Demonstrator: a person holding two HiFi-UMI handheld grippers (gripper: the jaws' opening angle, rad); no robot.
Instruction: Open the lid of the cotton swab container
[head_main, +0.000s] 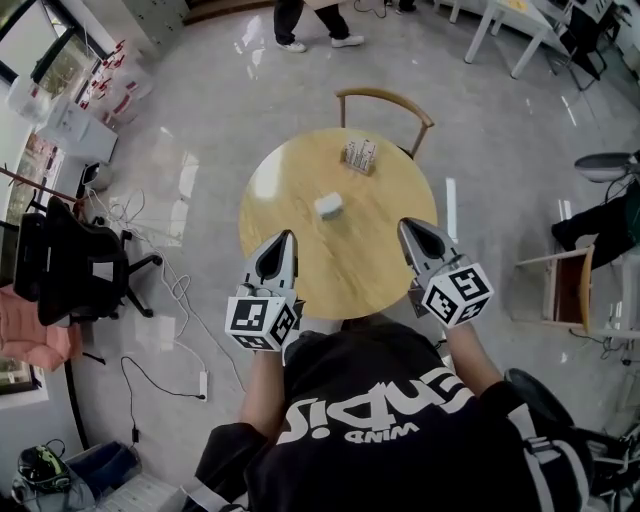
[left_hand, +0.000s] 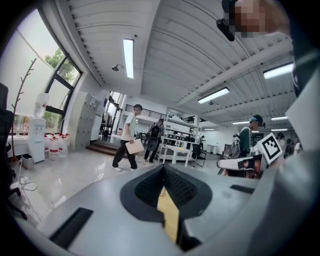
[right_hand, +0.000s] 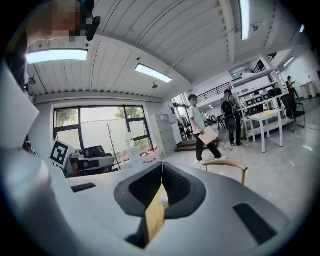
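Observation:
On the round wooden table (head_main: 300, 270) lie a small white box (head_main: 328, 207) near the middle and a clear container with pale contents (head_main: 359, 155) at the far edge. I cannot tell which one holds the cotton swabs. My left gripper (head_main: 288, 237) hovers over the table's near left edge, jaws shut and empty. My right gripper (head_main: 407, 226) hovers over the near right edge, also shut and empty. Both point away from me and tilt upward, well short of the two objects. In the left gripper view (left_hand: 163, 167) and the right gripper view (right_hand: 162, 164) the jaws meet, with only the room beyond.
A wooden chair (head_main: 385, 100) stands behind the table. A black office chair (head_main: 80, 265) and floor cables (head_main: 180, 300) are on the left, a wooden seat (head_main: 560, 285) on the right. A person (head_main: 305, 25) walks across the far floor.

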